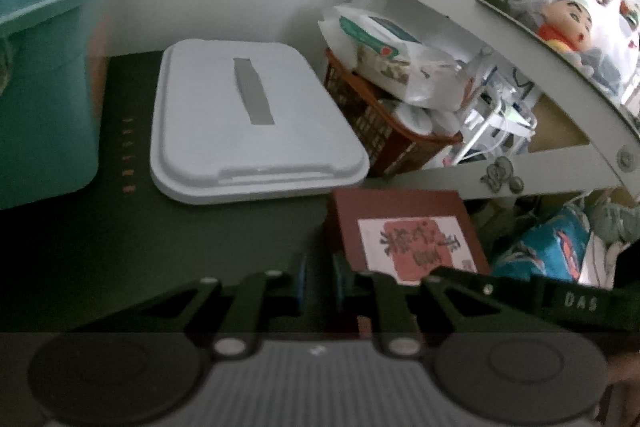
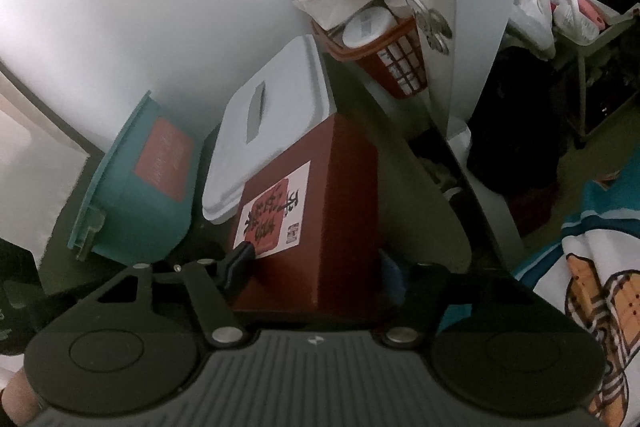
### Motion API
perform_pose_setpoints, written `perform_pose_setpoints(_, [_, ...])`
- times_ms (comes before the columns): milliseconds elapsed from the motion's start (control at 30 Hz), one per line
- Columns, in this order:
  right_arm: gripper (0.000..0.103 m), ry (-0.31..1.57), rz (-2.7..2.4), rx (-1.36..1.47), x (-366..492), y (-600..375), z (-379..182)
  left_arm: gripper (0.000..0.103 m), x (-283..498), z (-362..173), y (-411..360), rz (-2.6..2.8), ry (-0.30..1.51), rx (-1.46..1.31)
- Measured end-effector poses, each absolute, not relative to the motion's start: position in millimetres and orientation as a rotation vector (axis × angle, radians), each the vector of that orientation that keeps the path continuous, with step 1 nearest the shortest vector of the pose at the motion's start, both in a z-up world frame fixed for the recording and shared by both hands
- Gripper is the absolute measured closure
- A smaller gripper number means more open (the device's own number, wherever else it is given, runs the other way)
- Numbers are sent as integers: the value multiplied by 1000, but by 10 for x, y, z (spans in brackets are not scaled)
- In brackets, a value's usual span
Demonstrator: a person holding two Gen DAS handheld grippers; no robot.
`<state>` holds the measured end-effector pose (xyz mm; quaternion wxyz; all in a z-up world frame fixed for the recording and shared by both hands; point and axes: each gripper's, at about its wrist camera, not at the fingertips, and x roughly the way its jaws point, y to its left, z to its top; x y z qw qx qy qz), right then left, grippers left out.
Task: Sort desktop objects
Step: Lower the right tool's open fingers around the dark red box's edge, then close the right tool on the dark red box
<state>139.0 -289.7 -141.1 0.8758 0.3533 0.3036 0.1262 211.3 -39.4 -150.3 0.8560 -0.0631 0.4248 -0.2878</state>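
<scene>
Right claw point(image 2: 316, 273) grips the red box point(image 2: 320, 195) across its sides; left claw point(image 1: 320, 281) is closed, empty. Keep box level, clear of white bin point(image 2: 276, 99).

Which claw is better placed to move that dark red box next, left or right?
Right, probably. The right claw already straddles the dark red box, one finger on its labelled top. The left claw is nearly closed over the dark mat, beside the box, holding nothing.

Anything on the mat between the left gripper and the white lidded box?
Nothing: in the left wrist view, bare dark mat separates the left gripper from the white lidded box.
</scene>
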Motion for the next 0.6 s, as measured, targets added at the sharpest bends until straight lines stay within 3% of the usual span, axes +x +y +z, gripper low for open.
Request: perform_pose_setpoints(600, [46, 598, 324, 834, 1355, -2853, -1401, 89, 2071, -1485, -419, -596, 873, -106])
